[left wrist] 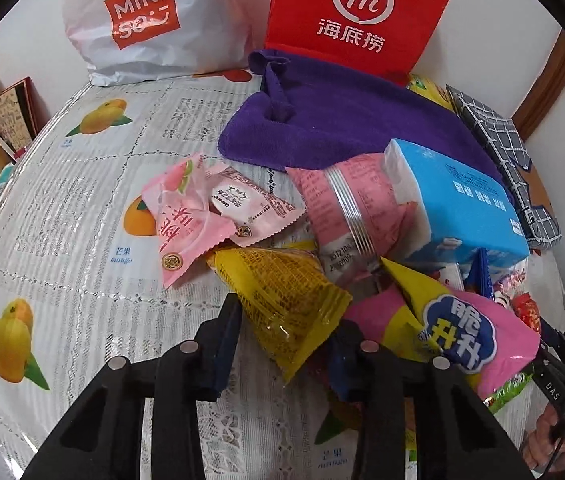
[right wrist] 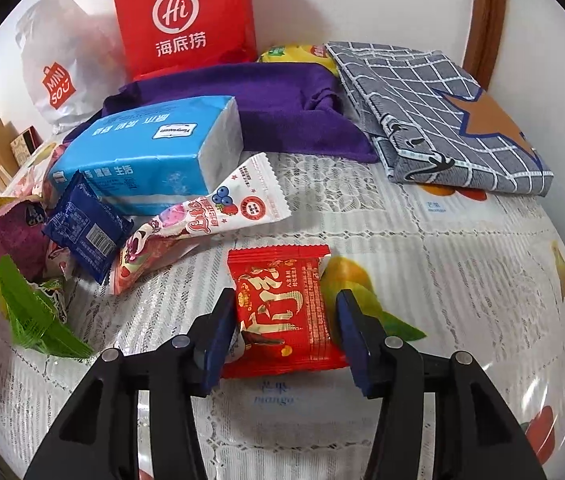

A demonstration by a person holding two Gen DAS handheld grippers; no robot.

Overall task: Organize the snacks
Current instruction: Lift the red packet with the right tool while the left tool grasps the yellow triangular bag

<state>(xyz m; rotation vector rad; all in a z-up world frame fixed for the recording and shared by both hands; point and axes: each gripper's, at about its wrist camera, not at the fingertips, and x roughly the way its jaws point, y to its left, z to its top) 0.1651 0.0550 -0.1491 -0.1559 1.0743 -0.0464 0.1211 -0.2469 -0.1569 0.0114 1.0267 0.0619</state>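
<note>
Left gripper [left wrist: 288,334] pinched yellow snack packet [left wrist: 286,304]; pink packets [left wrist: 198,216] at 11 o'clock, tissue pack [left wrist: 454,204] at 1.

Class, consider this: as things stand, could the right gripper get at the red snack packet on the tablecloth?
Probably yes. The red snack packet already lies flat between the right gripper fingers with nothing on top of it. The right pad stands clear of its edge; the left pad sits at its other edge.

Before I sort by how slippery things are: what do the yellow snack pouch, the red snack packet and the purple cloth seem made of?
Yellow snack pouch: thin clear plastic film, glossy, with glare and crimped seams.
Red snack packet: printed plastic film, shiny, serrated edge.
Purple cloth: soft fabric, probably terry or microfibre; matte, fuzzy nap, folds.
</note>
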